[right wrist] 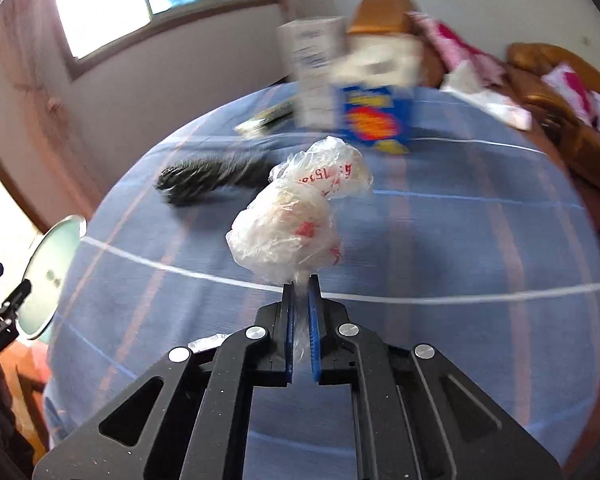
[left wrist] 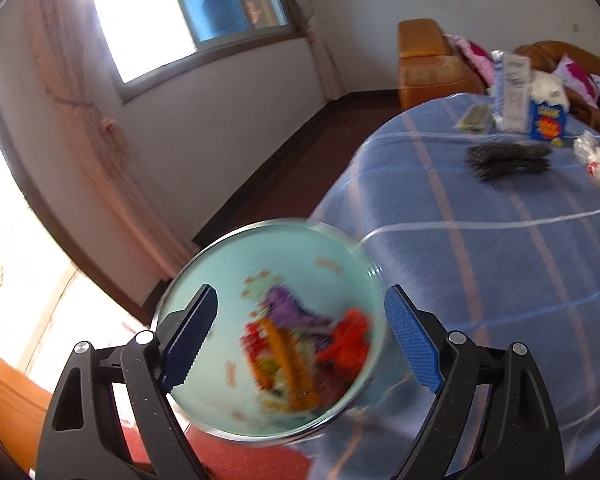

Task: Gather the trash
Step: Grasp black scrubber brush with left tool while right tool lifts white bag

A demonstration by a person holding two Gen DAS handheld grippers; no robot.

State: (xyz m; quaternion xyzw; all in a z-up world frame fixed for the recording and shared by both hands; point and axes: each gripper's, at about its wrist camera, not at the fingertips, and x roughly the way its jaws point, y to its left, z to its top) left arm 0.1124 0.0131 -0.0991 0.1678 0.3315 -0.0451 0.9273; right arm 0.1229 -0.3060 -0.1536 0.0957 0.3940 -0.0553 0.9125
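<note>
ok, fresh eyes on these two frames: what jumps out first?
The crumpled clear plastic bag with red print, pinched at its bottom end in the shut right gripper above the blue checked tablecloth. Next, the pale green bin at the table's edge, bright wrappers inside, sitting between the wide-open fingers of the left gripper. A blue snack box stands at the table's far side.

Left claw (left wrist: 300, 340): matte black speckled plastic frame, triangular cutouts in the outer arms, round silver pivot screws, blue textured pads (left wrist: 410, 340) with a sawtooth edge. Right claw (right wrist: 301, 292): same black linkage build, four silver screws, triangular cutouts, thin blue ridged pads (right wrist: 313, 332).
</note>
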